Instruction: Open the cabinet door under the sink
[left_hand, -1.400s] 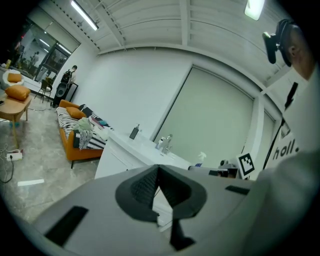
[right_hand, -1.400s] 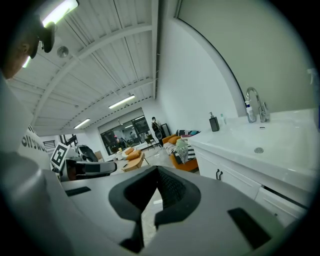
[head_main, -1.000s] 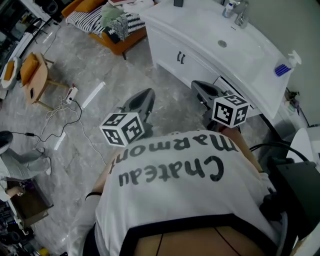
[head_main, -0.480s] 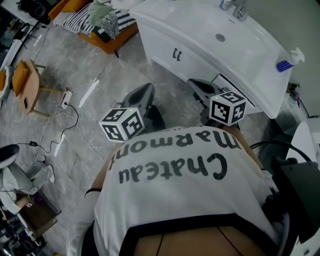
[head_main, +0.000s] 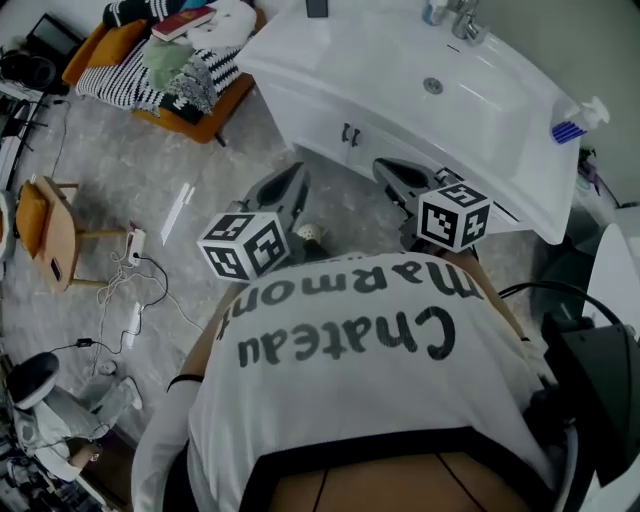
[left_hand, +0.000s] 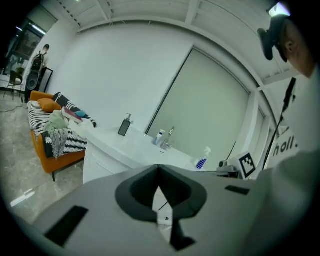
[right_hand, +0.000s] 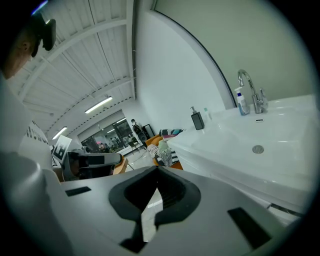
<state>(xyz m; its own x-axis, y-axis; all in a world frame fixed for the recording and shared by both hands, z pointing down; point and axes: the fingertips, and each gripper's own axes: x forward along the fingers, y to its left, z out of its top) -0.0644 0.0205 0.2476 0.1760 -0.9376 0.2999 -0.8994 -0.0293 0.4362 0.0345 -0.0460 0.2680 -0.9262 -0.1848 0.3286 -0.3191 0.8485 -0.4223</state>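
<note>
Change: against a second ago, the sink (head_main: 470, 95) sits nearer the middle of the head view, and the stretch of floor (head_main: 150, 190) between it and my two claws has shrunk. I have been closing in on it.
Left gripper (head_main: 288, 192): jaws pressed together with nothing between them, short of the sink's front, towards its left end.
Right gripper (head_main: 402, 180): jaws together too and empty, close under the sink's front edge in the head view.
Cabinet door (head_main: 325, 115): under the sink, shut. Its pair of dark handles (head_main: 348, 134) is untouched, ahead of my claws and between them.
Meaning: I judge this is approach only; a claw must part before it can take a handle.
</note>
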